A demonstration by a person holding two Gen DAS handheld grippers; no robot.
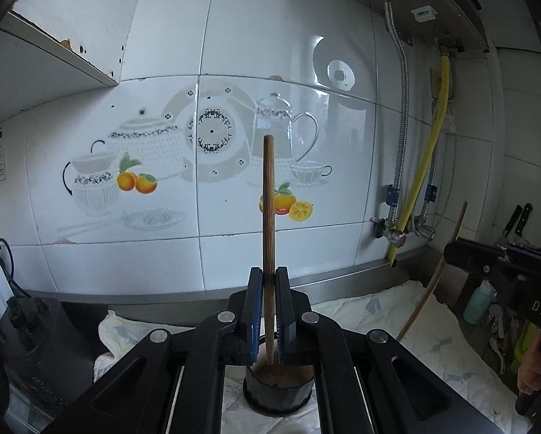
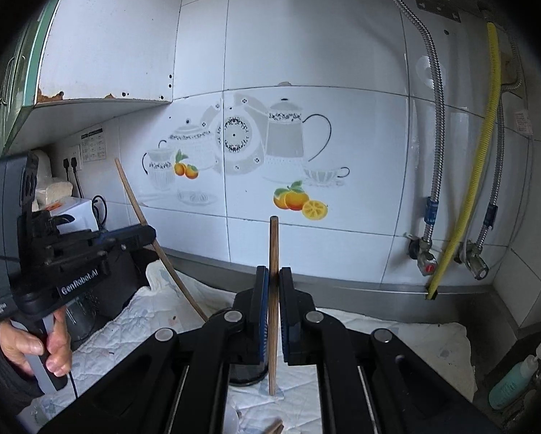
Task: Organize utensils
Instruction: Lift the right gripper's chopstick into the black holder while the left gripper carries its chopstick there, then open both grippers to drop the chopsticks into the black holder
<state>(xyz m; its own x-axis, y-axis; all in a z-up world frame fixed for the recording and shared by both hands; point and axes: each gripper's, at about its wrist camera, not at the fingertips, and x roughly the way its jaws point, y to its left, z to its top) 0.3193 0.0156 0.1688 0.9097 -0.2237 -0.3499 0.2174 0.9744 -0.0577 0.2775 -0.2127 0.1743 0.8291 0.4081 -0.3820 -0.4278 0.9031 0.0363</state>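
Two grippers level, fingers [image 1: 256,311] clamping upright chopsticks [image 1: 268,217]

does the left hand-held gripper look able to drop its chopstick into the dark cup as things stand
Probably yes. The left hand-held gripper holds the chopstick upright with its lower end already at the mouth of the dark cup, and nothing visible blocks the way.

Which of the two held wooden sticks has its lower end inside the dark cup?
The one in the left gripper: this wooden stick reaches down into the dark cup. The right gripper holds its stick beside the cup, above the cloth.
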